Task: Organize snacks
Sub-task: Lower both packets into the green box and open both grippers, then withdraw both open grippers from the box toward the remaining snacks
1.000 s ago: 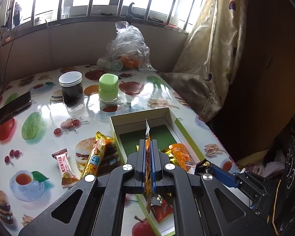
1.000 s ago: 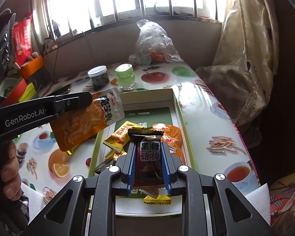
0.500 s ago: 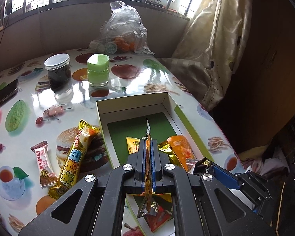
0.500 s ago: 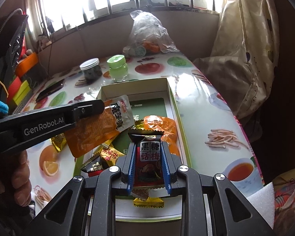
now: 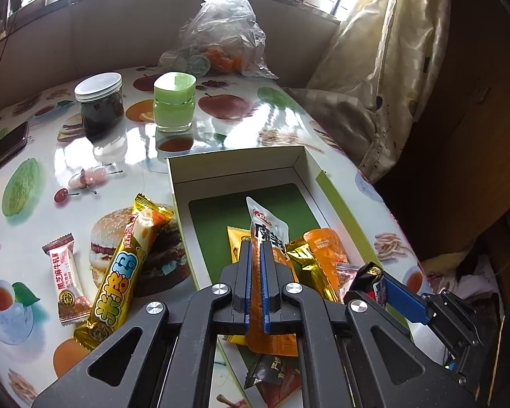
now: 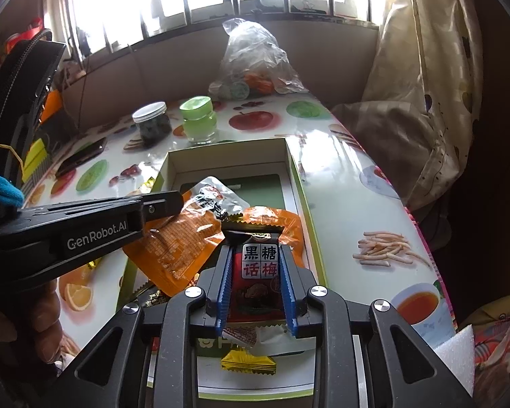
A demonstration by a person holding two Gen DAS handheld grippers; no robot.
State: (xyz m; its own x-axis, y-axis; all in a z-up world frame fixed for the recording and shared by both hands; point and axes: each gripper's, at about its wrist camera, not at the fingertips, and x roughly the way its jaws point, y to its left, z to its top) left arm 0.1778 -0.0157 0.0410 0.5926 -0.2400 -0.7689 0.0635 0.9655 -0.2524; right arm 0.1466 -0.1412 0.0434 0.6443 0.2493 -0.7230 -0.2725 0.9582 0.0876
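Observation:
My left gripper (image 5: 255, 248) is shut on an orange snack pouch (image 5: 267, 231) and holds it low over the open white box (image 5: 234, 159) with a green floor. The same pouch (image 6: 180, 241) hangs from the left gripper (image 6: 173, 204) in the right wrist view. My right gripper (image 6: 255, 261) is shut on a dark red plum candy pack (image 6: 259, 272) above the near end of the box (image 6: 221, 148). Several snack packets (image 5: 323, 255) lie in the box. A long gold bar (image 5: 125, 268) and a small pink packet (image 5: 66, 272) lie on the table left of the box.
A dark jar (image 5: 98, 105) and a green jar (image 5: 174, 102) stand behind the box. A clear plastic bag (image 5: 221, 30) sits at the back by the wall. A phone (image 5: 3, 146) lies far left. A curtain (image 5: 374, 68) hangs along the table's right edge.
My left gripper has lowered and tilted the orange pouch down into the box, toward the other packets. My right gripper has held the plum candy pack nearly in place.

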